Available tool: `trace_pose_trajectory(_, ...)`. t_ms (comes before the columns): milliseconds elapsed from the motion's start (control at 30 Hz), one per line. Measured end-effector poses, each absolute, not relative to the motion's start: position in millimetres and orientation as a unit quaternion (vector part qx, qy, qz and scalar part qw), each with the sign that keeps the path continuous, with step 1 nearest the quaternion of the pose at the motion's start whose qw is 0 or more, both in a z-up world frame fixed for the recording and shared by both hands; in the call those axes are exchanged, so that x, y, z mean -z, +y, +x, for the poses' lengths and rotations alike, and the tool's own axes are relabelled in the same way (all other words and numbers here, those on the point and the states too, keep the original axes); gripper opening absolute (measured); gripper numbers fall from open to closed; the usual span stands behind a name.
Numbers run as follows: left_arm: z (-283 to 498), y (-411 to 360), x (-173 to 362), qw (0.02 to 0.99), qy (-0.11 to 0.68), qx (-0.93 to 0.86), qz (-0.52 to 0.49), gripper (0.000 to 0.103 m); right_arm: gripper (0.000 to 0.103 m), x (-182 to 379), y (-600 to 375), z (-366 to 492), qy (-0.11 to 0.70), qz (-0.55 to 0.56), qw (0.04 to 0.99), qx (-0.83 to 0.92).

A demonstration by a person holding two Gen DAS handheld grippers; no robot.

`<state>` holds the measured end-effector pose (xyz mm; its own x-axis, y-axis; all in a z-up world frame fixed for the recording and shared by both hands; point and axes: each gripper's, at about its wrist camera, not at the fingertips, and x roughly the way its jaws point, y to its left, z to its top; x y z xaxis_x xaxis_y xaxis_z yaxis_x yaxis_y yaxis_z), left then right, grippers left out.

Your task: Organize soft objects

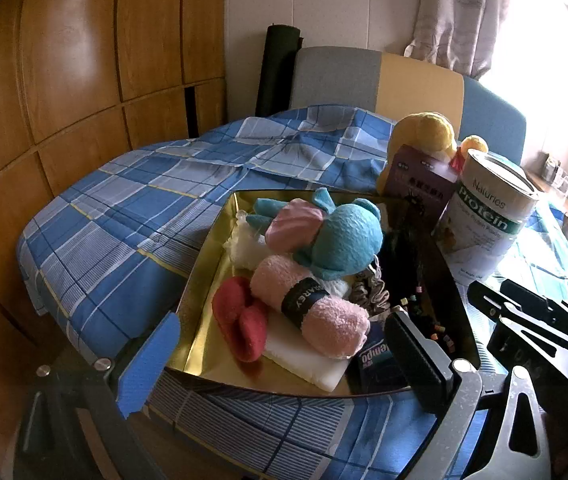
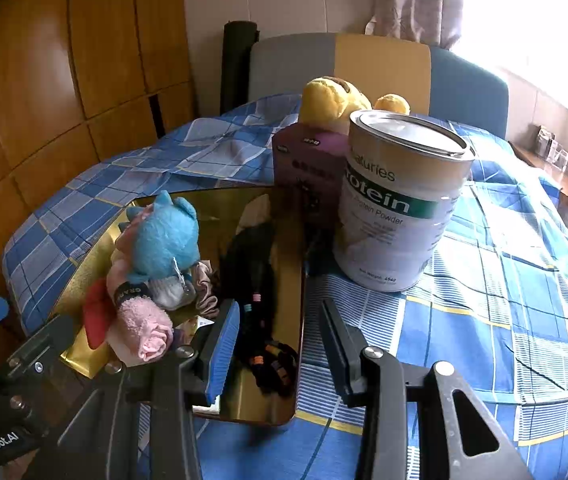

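A gold tray (image 1: 200,280) on the blue checked bed holds a blue plush toy (image 1: 343,240), a rolled pink towel (image 1: 315,304), a red bow (image 1: 240,316), a white cloth (image 1: 303,364), scrunchies and black hair ties. The tray (image 2: 280,360), plush (image 2: 164,236) and towel (image 2: 144,324) also show in the right wrist view. A yellow plush (image 2: 331,96) lies behind a purple box. My left gripper (image 1: 280,364) is open and empty at the tray's near edge. My right gripper (image 2: 280,352) is open and empty over the tray's right edge.
A protein powder tin (image 2: 399,204) and a purple box (image 2: 307,168) stand right of the tray. A tissue pack (image 1: 375,356) lies at the tray's near corner. Wooden wardrobe (image 1: 64,100) on the left, headboard (image 1: 379,80) behind.
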<state>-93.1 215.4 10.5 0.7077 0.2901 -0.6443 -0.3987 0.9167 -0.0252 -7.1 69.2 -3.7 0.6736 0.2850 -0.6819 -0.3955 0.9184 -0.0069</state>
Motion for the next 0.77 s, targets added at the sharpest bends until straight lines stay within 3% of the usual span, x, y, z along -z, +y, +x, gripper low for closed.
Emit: trace_pose_trajectory(767, -92, 223, -10, 0.917, 0.336, -0.191, -0.102, 0.103, 0.041, 4, 45, 0, 0.361, -0.049, 0.917, -0.161)
